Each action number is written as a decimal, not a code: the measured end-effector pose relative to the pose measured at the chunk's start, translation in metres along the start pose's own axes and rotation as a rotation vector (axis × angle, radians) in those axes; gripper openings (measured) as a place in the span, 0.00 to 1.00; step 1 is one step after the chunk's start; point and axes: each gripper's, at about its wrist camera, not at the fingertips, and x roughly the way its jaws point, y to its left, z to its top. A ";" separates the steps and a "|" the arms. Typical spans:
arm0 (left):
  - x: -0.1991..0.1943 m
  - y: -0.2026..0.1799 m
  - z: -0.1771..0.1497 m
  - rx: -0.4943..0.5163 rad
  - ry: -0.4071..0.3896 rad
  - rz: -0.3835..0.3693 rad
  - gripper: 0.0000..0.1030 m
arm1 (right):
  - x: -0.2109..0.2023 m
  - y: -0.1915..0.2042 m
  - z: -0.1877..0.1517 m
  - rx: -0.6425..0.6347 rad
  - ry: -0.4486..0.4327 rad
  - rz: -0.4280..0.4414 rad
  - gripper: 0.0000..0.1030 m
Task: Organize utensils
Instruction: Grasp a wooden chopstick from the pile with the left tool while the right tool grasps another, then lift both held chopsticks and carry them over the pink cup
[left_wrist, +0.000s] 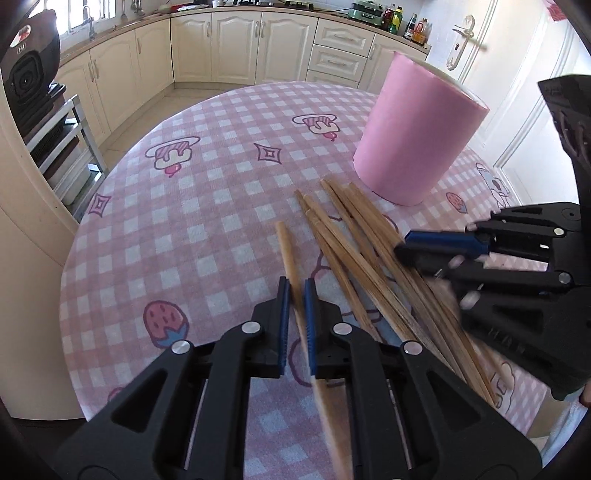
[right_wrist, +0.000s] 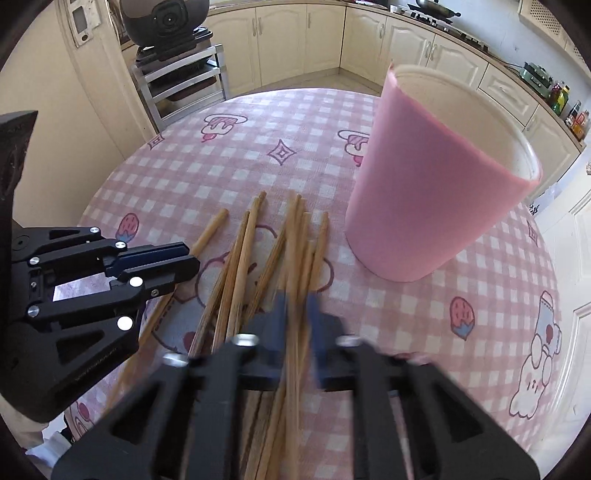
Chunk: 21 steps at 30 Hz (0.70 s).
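Note:
Several wooden chopsticks lie in a loose pile on the pink checked tablecloth; the pile also shows in the right wrist view. A tall pink cylinder holder stands upright just beyond them, open at the top in the right wrist view. My left gripper is shut on one chopstick at the pile's left edge. My right gripper is closed around a chopstick in the middle of the pile; it looks blurred. Each gripper shows in the other's view: the right, the left.
The round table's edge drops off to the left near a cream fridge. A metal rack with appliances stands beyond the table. Cream kitchen cabinets line the far walls. A white door is at the right.

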 end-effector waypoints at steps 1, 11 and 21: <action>-0.001 0.001 0.001 -0.002 0.001 -0.005 0.07 | -0.003 -0.001 0.000 0.003 -0.006 0.009 0.05; -0.058 -0.010 0.015 0.005 -0.133 -0.143 0.06 | -0.059 -0.004 -0.007 0.024 -0.124 0.065 0.04; -0.146 -0.043 0.066 0.047 -0.409 -0.203 0.06 | -0.148 -0.022 0.009 0.096 -0.385 0.018 0.04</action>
